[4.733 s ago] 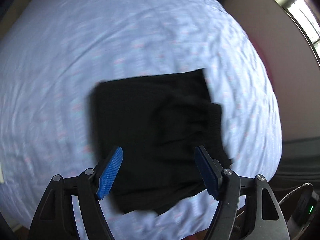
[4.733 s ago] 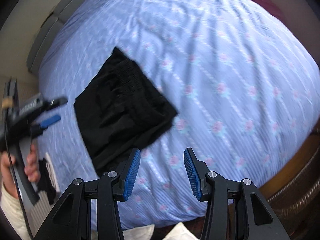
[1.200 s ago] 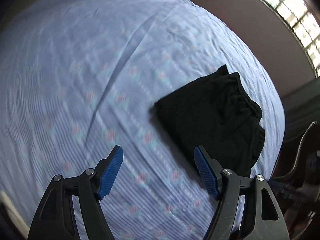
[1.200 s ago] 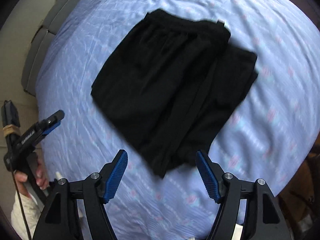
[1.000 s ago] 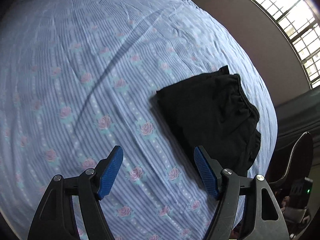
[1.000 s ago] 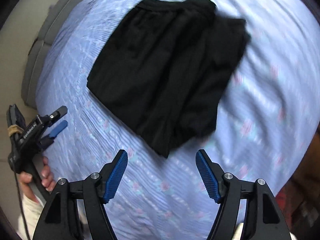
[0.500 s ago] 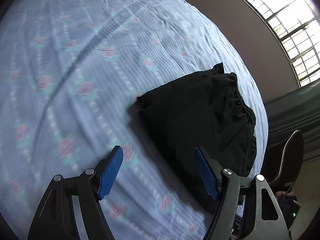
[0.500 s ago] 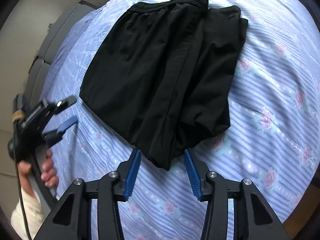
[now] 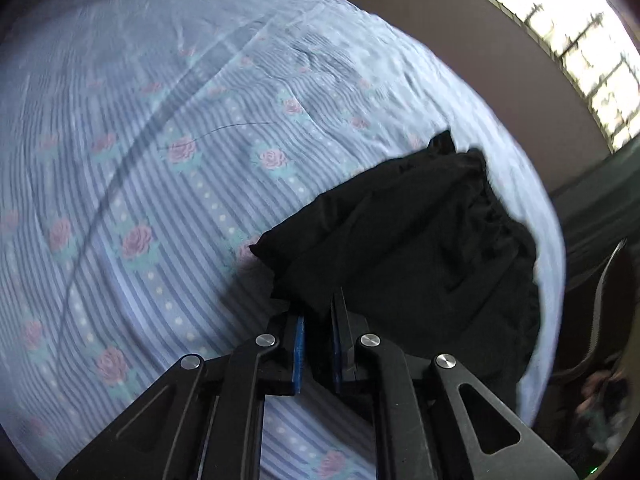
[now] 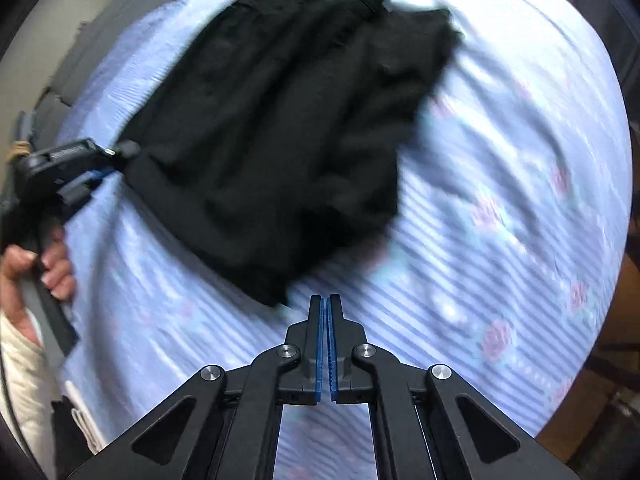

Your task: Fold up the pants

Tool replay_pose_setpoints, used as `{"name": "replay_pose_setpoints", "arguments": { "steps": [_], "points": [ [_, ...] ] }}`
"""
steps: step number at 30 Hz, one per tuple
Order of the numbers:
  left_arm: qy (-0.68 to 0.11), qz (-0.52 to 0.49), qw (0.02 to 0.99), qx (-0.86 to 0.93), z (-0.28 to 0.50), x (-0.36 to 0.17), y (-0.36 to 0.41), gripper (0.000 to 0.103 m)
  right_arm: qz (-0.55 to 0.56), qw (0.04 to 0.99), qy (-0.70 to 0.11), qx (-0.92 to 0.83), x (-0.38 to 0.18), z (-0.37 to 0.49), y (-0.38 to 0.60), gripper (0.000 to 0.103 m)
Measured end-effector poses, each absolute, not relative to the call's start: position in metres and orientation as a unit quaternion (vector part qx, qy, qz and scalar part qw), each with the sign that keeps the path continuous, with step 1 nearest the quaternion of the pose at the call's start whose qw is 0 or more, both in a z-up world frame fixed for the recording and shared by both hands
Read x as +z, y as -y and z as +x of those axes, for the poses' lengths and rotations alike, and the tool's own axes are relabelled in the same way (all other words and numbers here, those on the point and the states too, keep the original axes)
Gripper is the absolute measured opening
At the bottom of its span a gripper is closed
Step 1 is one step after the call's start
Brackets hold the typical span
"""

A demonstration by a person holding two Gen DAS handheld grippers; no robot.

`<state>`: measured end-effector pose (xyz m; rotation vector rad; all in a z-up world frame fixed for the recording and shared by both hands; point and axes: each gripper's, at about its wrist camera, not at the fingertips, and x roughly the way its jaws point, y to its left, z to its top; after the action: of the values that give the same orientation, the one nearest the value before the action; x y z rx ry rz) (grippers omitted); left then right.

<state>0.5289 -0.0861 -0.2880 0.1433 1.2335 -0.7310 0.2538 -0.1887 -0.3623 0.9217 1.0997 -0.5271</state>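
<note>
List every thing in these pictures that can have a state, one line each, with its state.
Pants: folded into a compact bundle, lying on the bed, one corner pinched.
Left gripper: shut on a corner of the pants.
Right gripper: shut, holding nothing, just off the pants' near corner.
Bedsheet: spread out, lightly creased.

Matte black plastic left claw [image 9: 316, 320] and right claw [image 10: 324, 312], blue ribbed pads [image 9: 298, 354], silver screws; at nine o'clock, bare hand [image 10: 38, 272], cream sleeve [image 10: 20, 380].

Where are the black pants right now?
The black pants lie on the flowered bedsheet, upper left in the right view; the left gripper pinches their near corner.
</note>
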Motion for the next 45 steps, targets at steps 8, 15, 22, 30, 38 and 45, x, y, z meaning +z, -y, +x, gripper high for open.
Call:
{"name": "replay_pose_setpoints", "arguments": {
  "steps": [8, 15, 22, 30, 38, 45],
  "points": [
    [-0.539, 0.080, 0.766, -0.340, 0.521, -0.268, 0.071, 0.063, 0.520, 0.727, -0.402, -0.197, -0.357, 0.235, 0.193, 0.074],
    [-0.590, -0.001, 0.724, -0.357, 0.535, -0.300, 0.063, 0.062, 0.561, 0.712, -0.366, -0.209, -0.378, 0.251, 0.206, 0.076],
    [-0.599, -0.072, 0.699, -0.384, 0.559, -0.316, 0.079, 0.053, 0.547, 0.718, -0.355, -0.243, -0.377, 0.277, 0.225, 0.076],
    [-0.605, -0.103, 0.694, -0.376, 0.561, -0.317, 0.080, 0.019, 0.510, 0.731, -0.389, -0.232, -0.366, 0.287, 0.229, 0.030],
    [-0.550, -0.075, 0.744, -0.372, 0.531, -0.244, 0.086, 0.014, 0.487, 0.770, -0.372, -0.181, -0.294, 0.270, 0.246, 0.016],
    [-0.516, -0.078, 0.767, -0.373, 0.504, -0.175, 0.071, 0.012, 0.431, 0.815, -0.360, -0.146, -0.214, 0.248, 0.259, 0.015]
  ]
}}
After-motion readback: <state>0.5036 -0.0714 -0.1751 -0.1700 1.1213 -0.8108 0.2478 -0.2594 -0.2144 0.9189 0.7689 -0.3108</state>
